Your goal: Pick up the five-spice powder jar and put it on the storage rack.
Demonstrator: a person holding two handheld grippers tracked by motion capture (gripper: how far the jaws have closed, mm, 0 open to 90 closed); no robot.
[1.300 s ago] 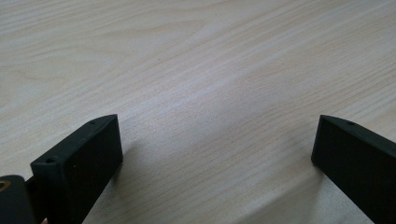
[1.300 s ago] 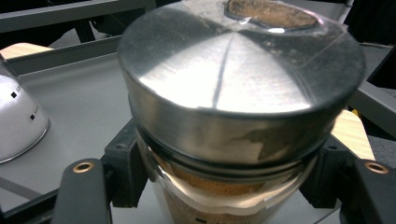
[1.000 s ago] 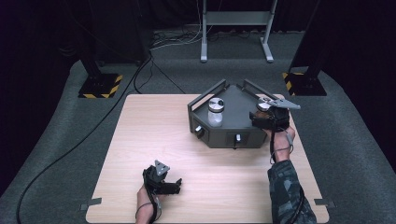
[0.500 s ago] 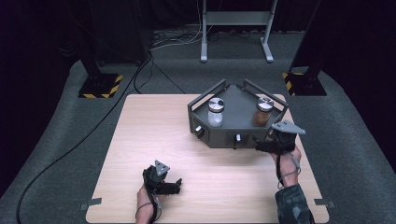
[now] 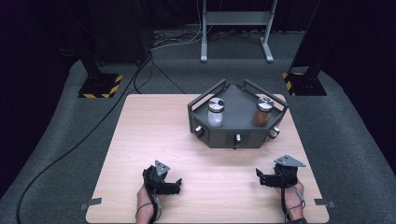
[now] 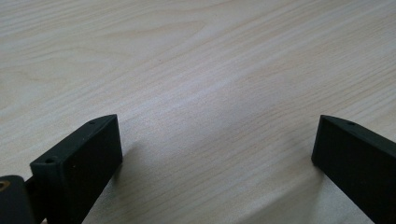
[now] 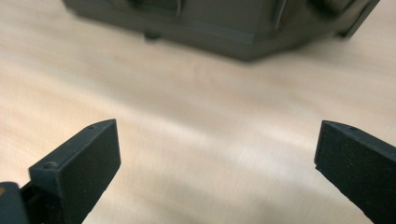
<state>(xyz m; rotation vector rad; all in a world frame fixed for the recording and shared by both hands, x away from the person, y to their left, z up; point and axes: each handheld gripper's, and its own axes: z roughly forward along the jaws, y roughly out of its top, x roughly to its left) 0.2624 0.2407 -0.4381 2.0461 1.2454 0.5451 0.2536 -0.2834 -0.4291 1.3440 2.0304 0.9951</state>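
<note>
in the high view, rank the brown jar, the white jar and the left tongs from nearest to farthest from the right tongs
From the right tongs, open and low over the table's near right corner:
1. Brown jar, on the right side of the dark tray, straight beyond them.
2. White jar, on the tray's left side.
3. Left tongs, across the table near its front edge, close to the white jar's rank.

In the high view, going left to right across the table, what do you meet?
Left hand-held gripper → jar with pale contents → jar with brown contents → right hand-held gripper. Both jars stand in the dark grey tray.
</note>
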